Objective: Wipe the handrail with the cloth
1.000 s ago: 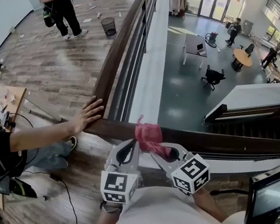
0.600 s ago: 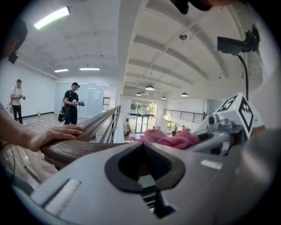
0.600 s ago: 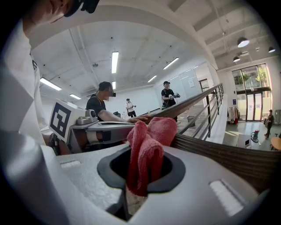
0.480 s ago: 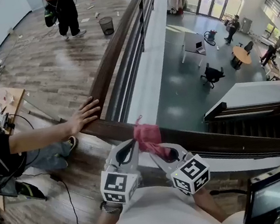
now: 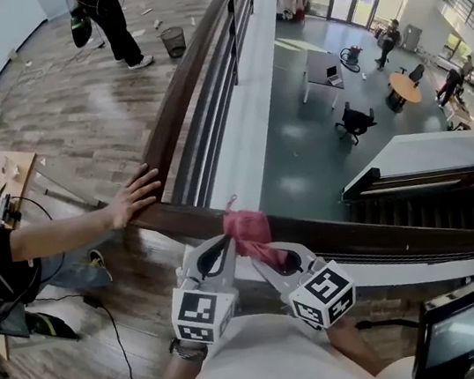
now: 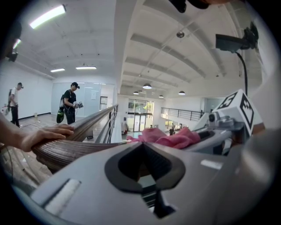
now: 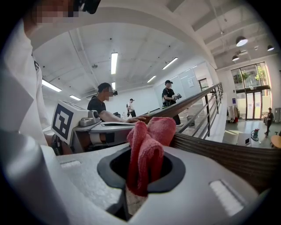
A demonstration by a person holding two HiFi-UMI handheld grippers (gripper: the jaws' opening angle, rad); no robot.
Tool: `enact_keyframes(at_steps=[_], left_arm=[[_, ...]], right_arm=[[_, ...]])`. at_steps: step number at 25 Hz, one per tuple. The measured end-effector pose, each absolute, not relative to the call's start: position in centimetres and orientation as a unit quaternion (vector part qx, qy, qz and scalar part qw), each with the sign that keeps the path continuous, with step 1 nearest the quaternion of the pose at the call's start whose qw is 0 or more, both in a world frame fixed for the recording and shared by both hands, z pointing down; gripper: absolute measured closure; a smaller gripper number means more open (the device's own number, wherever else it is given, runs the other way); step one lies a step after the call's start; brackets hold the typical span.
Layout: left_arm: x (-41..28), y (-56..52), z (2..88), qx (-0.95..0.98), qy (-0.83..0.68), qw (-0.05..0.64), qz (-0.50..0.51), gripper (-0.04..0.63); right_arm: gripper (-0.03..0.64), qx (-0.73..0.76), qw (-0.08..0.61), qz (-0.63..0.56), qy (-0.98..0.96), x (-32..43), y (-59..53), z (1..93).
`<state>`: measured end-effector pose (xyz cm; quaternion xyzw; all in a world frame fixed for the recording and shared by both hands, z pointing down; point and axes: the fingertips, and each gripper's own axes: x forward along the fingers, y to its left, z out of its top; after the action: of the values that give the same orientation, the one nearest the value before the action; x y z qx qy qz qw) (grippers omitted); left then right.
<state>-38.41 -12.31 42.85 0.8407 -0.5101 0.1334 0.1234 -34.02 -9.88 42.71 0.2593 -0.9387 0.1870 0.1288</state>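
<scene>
**Pink cloth [image 5: 247, 227] clamped in right gripper [image 5: 263, 251], down on the handrail [image 5: 379, 242]**

Clamped tight across the cloth's middle in the right gripper view, folds bulging out above the jaws. Bunched against the dark wooden top of the handrail, dead ahead of the tips; touching, as far as the head view shows.

Left gripper [image 5: 222, 251] just beside it on the left, jaws together on nothing. Probably only riding along; contact with the handrail hard to confirm from its own view.

Handrail's long axis crosswise to both grippers: corner at left, long free run down to the right. Another person's hand [image 5: 135, 196] resting on the handrail near that corner, on the left gripper's side.

So: stroke along the axis, rightward for free length, leftward only as far as that hand. Right side nearer and already loaded, no handover needed.
</scene>
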Motion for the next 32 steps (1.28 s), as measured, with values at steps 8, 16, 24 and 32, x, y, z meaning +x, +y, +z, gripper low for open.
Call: enact_keyframes(at_steps=[8,16,24,32], left_arm=[[-37.6,-12.6,43.1,0.848,-0.493,0.128,0.148,0.589],[-36.1,-12.8,43.2,0.856,-0.482,0.124,0.14,0.589],[-35.4,-12.9,43.4,0.859,-0.478,0.124,0.135,0.589],[-35.1,-12.8,43.5,0.859,-0.478,0.124,0.135,0.589]], right_arm=[[0.555,0.265,0.127,0.191,-0.937,-33.4,-10.0,42.9],[0.555,0.272,0.123,0.196,-0.934,-32.1,-9.9,43.0],[0.555,0.276,0.12,0.198,-0.933,-31.4,-10.0,43.3],[0.555,0.28,0.117,0.2,-0.932,-31.0,-9.8,43.3]])
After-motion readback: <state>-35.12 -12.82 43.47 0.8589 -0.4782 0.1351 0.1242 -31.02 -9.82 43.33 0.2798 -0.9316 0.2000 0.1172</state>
